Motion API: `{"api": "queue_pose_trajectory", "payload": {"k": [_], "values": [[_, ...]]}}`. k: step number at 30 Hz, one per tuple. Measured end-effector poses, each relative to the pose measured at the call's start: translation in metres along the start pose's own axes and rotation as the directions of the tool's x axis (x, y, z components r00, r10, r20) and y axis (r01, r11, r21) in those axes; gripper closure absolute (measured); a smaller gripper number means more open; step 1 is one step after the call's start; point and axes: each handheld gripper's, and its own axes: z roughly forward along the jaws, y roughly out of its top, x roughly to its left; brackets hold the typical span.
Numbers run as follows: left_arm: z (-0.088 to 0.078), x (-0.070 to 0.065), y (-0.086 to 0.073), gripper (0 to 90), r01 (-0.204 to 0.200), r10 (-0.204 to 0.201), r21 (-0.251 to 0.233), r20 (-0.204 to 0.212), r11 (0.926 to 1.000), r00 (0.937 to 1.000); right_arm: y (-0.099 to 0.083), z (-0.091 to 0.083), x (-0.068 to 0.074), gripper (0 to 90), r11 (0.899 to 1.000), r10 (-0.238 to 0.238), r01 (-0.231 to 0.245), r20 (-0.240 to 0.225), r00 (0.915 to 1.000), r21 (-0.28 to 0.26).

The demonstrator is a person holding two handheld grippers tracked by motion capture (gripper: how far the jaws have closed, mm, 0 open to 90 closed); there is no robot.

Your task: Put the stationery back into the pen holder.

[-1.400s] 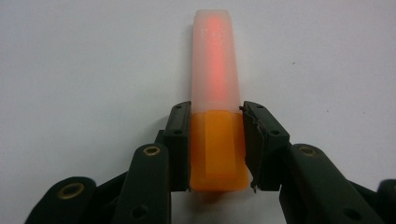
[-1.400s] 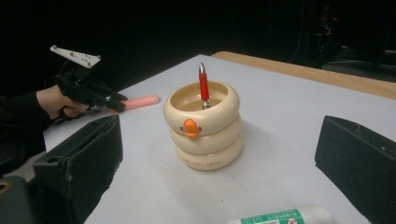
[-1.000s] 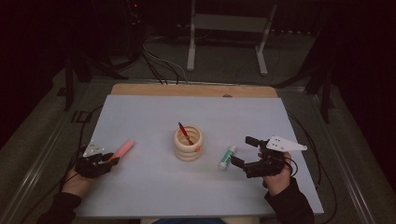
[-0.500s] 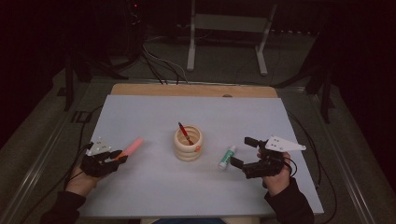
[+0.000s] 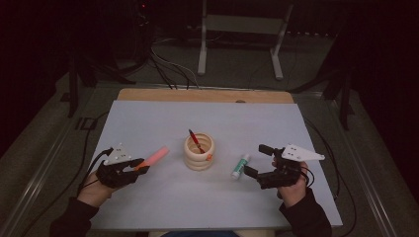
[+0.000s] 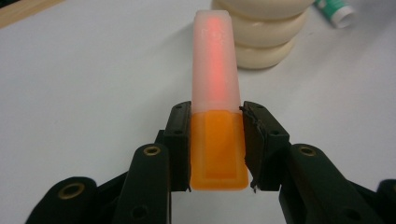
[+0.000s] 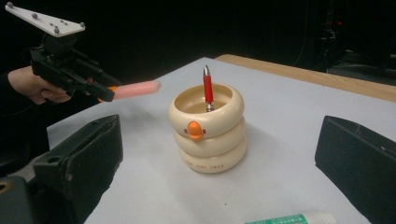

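My left gripper (image 5: 138, 169) is shut on an orange marker with a pale pink cap (image 6: 216, 74), held above the table's left side with the cap (image 5: 155, 156) aimed at the cup. In the right gripper view the same left gripper (image 7: 100, 92) holds the marker (image 7: 135, 88) up at the left. A cream ringed holder shaped like a duck (image 5: 199, 153) stands mid-table with a red pen (image 5: 195, 140) upright in it; the holder (image 7: 208, 128) and pen (image 7: 207, 88) also face my right gripper. My right gripper (image 5: 257, 160) stands open at the right, its jaws wide apart, beside a green-and-white tube (image 5: 241, 166).
The grey-white table top (image 5: 257, 123) has a wooden strip (image 5: 202, 95) along its far edge. Beyond it stand a metal stand (image 5: 239, 29) and cables on the dark floor. The tube's end lies at the bottom of the right gripper view (image 7: 289, 218).
My left gripper has lifted the marker off the table and swung it a little right toward the holder. The right gripper has stayed nearly still.
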Motion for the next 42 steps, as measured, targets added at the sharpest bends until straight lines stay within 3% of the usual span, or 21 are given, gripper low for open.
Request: {"api": "queue_pose_trajectory", "payload": {"k": [14, 15, 19, 21, 23, 25, 28, 30, 32, 33, 36, 39, 42], "values": [[0.002, -0.020, 0.024, 65.9, -0.079, 0.078, 0.000, 0.065, 0.9969, 0.9948, 0.000, 0.001, 0.002, 1.3, 0.999, -0.045, 0.045, 0.011, 0.9989, -0.011], [0.004, -0.024, 0.030, 65.9, -0.100, 0.099, 0.006, 0.081, 0.9950, 0.9918, 0.000, 0.001, 0.003, 1.3, 0.998, -0.057, 0.057, 0.019, 0.9982, -0.017], [0.007, -0.029, 0.035, 65.9, -0.115, 0.114, 0.005, 0.103, 0.9934, 0.9882, 0.000, 0.001, 0.005, 1.3, 0.994, -0.100, 0.101, 0.046, 0.9939, -0.038], [0.010, -0.035, 0.041, 65.9, -0.136, 0.134, 0.003, 0.125, 0.9907, 0.9830, 0.000, 0.000, 0.007, 1.3, 0.991, -0.122, 0.125, 0.051, 0.9912, -0.053], [0.011, -0.037, 0.042, 65.9, -0.143, 0.141, 0.005, 0.137, 0.9897, 0.9805, 0.000, 0.000, 0.010, 1.3, 0.982, -0.163, 0.170, 0.085, 0.9829, -0.082], [0.015, -0.043, 0.047, 65.9, -0.161, 0.158, 0.005, 0.158, 0.9869, 0.9747, 0.001, -0.001, 0.012, 1.3, 0.978, -0.187, 0.195, 0.104, 0.9768, -0.077], [0.018, -0.047, 0.050, 65.9, -0.169, 0.166, 0.004, 0.170, 0.9857, 0.9715, 0.002, -0.001, 0.013, 1.3, 0.978, -0.186, 0.193, 0.089, 0.9786, -0.083], [0.021, -0.053, 0.055, 65.9, -0.190, 0.186, -0.001, 0.189, 0.9819, 0.9642, 0.003, 0.000, 0.013, 1.3, 0.984, -0.170, 0.173, 0.063, 0.9835, -0.046], [0.022, -0.055, 0.057, 65.9, -0.198, 0.195, 0.000, 0.192, 0.9801, 0.9619, 0.003, 0.001, 0.014, 1.3, 0.983, -0.176, 0.178, 0.054, 0.9828, -0.033], [0.025, -0.058, 0.060, 65.9, -0.204, 0.201, -0.004, 0.206, 0.9789, 0.9578, 0.003, 0.002, 0.016, 1.3, 0.980, -0.195, 0.197, 0.060, 0.9790, -0.029], [0.028, -0.062, 0.064, 65.9, -0.211, 0.208, -0.008, 0.215, 0.9774, 0.9542, 0.003, 0.003, 0.020, 1.3, 0.974, -0.223, 0.224, 0.062, 0.9729, -0.019], [0.034, -0.069, 0.071, 65.9, -0.241, 0.236, -0.005, 0.235, 0.9704, 0.9430, 0.004, 0.004, 0.023, 1.3, 0.971, -0.235, 0.237, 0.060, 0.9700, -0.015], [0.039, -0.071, 0.074, 65.9, -0.247, 0.239, 0.000, 0.241, 0.9691, 0.9405, 0.002, 0.006, 0.029, 1.4, 0.960, -0.276, 0.278, 0.088, 0.9571, -0.010]]}}
